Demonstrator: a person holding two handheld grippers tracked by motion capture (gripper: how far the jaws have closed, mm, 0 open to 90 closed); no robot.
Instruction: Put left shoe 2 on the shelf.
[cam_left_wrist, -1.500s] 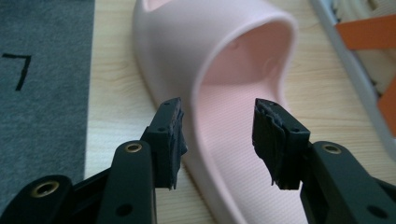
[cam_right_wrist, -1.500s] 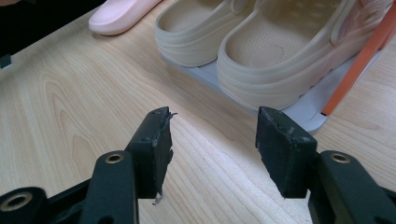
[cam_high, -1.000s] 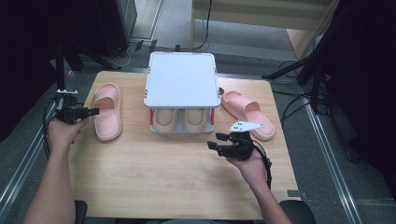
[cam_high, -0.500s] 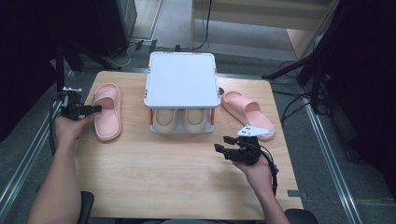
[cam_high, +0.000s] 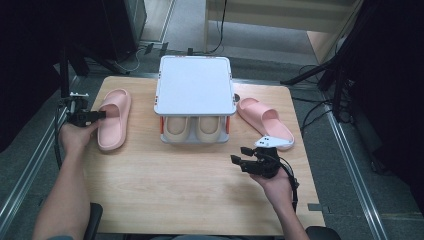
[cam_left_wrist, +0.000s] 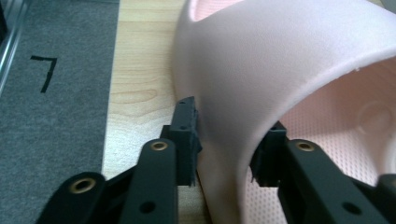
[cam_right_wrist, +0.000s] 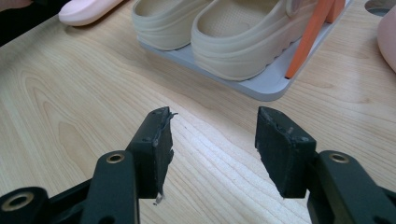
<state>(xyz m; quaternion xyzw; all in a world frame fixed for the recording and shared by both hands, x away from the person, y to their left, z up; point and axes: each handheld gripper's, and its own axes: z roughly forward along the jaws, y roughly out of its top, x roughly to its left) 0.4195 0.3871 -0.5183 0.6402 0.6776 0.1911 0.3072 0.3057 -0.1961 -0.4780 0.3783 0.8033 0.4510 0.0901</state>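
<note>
At the left of the high view, the left gripper (cam_high: 100, 115) sat at the edge of a pink slipper (cam_high: 114, 119) lying on the wooden table (cam_high: 175, 190). Its jaws had just been closing, and in the left gripper view the pads (cam_left_wrist: 186, 135) pressed on either side of the slipper's strap (cam_left_wrist: 280, 70), one outside and one inside.

At the lower right of the high view, the right gripper (cam_high: 242, 155) hovered over bare wood with its jaws wide and nothing between them. Ahead of it stood a grey shoe rack (cam_high: 195, 85) with a beige pair (cam_right_wrist: 224, 28) on its lower shelf. A second pink slipper (cam_high: 265, 122) lay just right of the rack.
</note>
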